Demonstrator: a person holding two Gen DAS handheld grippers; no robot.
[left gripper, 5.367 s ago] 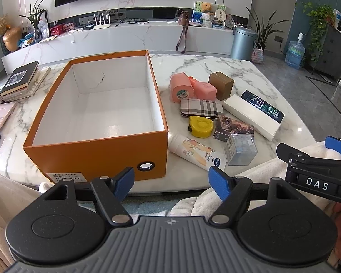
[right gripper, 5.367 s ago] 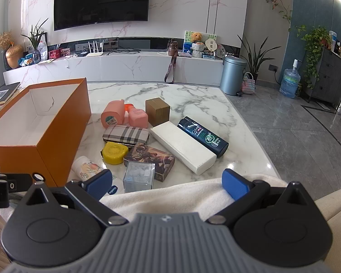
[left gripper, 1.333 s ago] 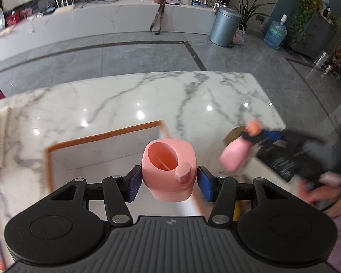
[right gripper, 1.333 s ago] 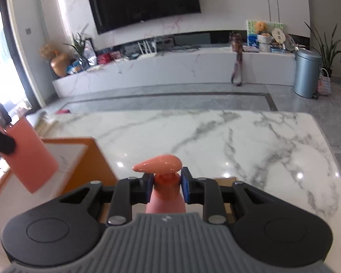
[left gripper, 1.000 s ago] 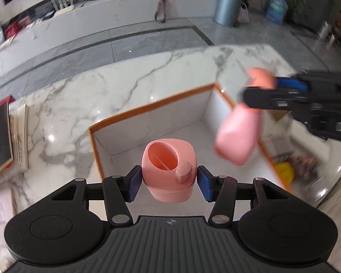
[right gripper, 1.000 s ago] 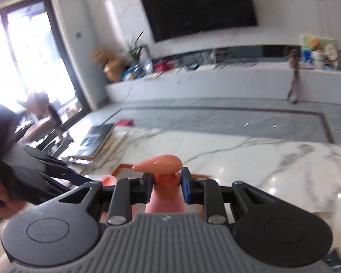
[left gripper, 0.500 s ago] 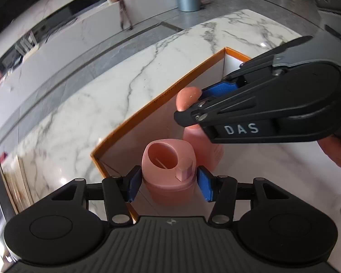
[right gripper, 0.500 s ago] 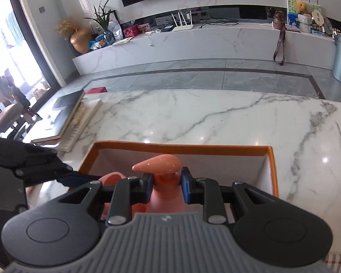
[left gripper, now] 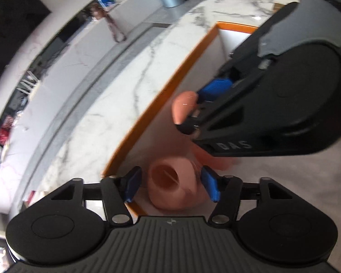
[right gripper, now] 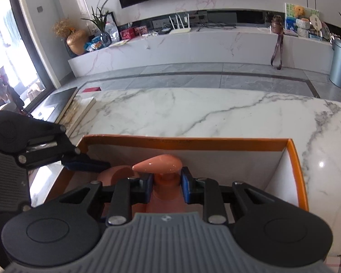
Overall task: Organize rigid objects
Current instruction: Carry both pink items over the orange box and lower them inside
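The squat pink container (left gripper: 170,182) rests on the floor of the orange box (right gripper: 184,141), in its near-left corner. My left gripper (left gripper: 171,186) straddles it with its jaws opening, and a gap shows at each blue pad. My right gripper (right gripper: 166,185) is shut on the neck of a pink pump bottle (right gripper: 158,163), held upright inside the box just right of the container. In the left wrist view the pump head (left gripper: 185,107) sticks out past the right gripper's fingers (left gripper: 216,86). The bottle's body is mostly hidden.
The box stands on a white marble table (right gripper: 193,111). A stack of books (right gripper: 63,107) lies at the table's left end. A plaid case (right gripper: 336,266) peeks in at the lower right. Beyond the table are grey floor and a long TV bench.
Both hands have sunk into the box with their pink items. The left wrist rolled, and its jaws have widened away from the pink container. The right gripper keeps its hold.
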